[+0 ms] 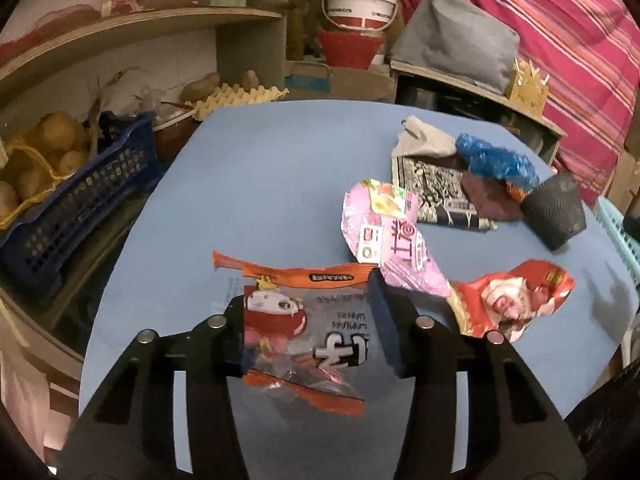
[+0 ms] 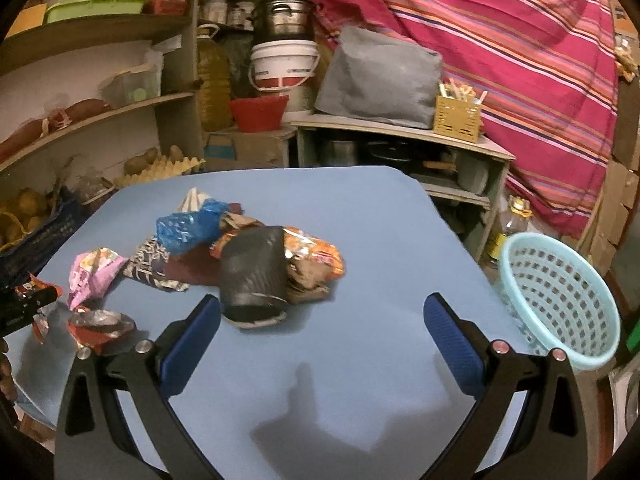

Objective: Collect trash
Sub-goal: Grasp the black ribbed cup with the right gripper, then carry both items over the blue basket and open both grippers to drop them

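The left gripper (image 1: 310, 316) has its jaws closed on an orange wrapper (image 1: 304, 328), which fills the lower centre of the left wrist view. The wrapper is pinched across its width and hangs between the pads, seemingly lifted off the blue surface (image 1: 260, 184), though how high I cannot tell. Holding it by the sides like this keeps the thin film from slipping and lets it be carried away in one piece.

More trash lies on the surface beyond it. A pink wrapper (image 1: 390, 236) sits right of centre in the same view, with a red wrapper (image 1: 508, 300) just beside it, lower right. Behind them, towards the upper right, a loose heap holds a patterned packet (image 1: 436, 184), a blue bag (image 1: 496, 160) and a black pot (image 1: 554, 210) lying on its side.

The right gripper (image 2: 320, 344) hovers with its jaws spread wide and holding nothing, its pads at the lower left and lower right of the right wrist view. The black pot and an orange packet (image 2: 316, 256) pressed against it lie just ahead of the left pad, so this gripper looks ready to take from the heap next.

A pale basket (image 2: 560, 292) stands at the right edge of that view, just off the surface's corner and tilted with its mouth towards the trash. It is probably where the pieces are meant to go, and the orange wrapper would need to cross to that side.
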